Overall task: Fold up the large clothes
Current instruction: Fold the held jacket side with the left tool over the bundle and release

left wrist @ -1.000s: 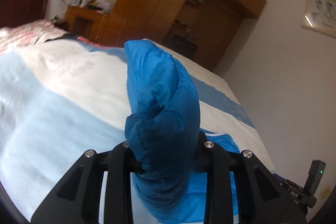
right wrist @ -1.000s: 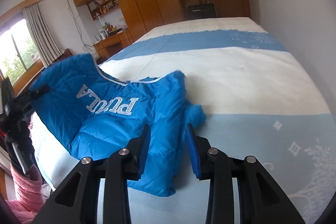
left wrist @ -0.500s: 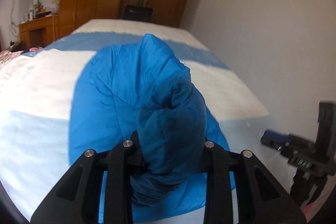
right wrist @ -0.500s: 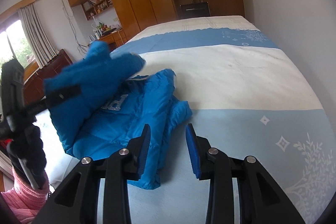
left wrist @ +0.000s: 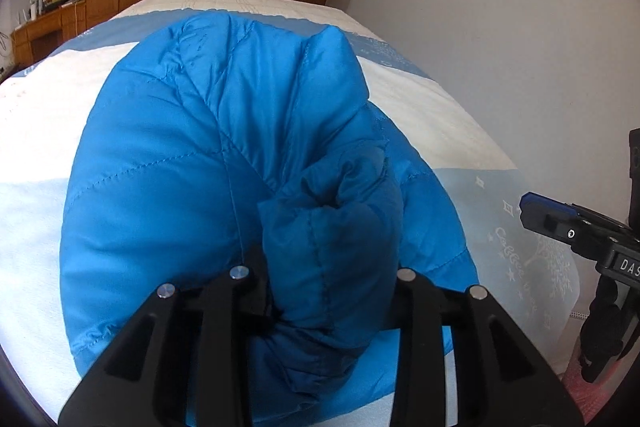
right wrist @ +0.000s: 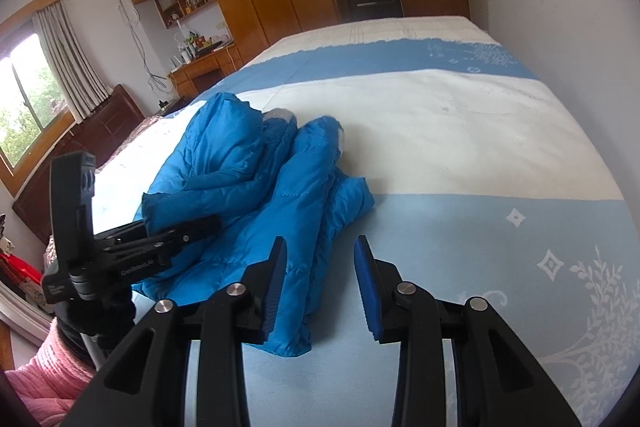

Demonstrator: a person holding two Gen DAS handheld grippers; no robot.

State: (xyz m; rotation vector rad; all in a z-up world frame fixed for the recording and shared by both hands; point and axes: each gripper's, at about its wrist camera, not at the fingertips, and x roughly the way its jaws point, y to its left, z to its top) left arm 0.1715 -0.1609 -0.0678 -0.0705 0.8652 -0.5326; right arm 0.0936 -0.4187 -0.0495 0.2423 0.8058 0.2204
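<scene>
A blue quilted jacket (right wrist: pixel 256 195) is seen heaped on a bed (right wrist: pixel 460 131) with a blue-and-white cover. A bunched fold is pinched in the left gripper (left wrist: pixel 324 291), whose jaws have just been easing apart. The right gripper (right wrist: pixel 320 283) is held spread and empty beside the jacket's edge.

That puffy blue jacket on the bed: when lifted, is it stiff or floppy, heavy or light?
Probably floppy: the blue jacket slumps in soft folds on the bed. Likely light, since its quilted padding bulges between the left gripper fingers. The smooth shell may be slippery.
</scene>
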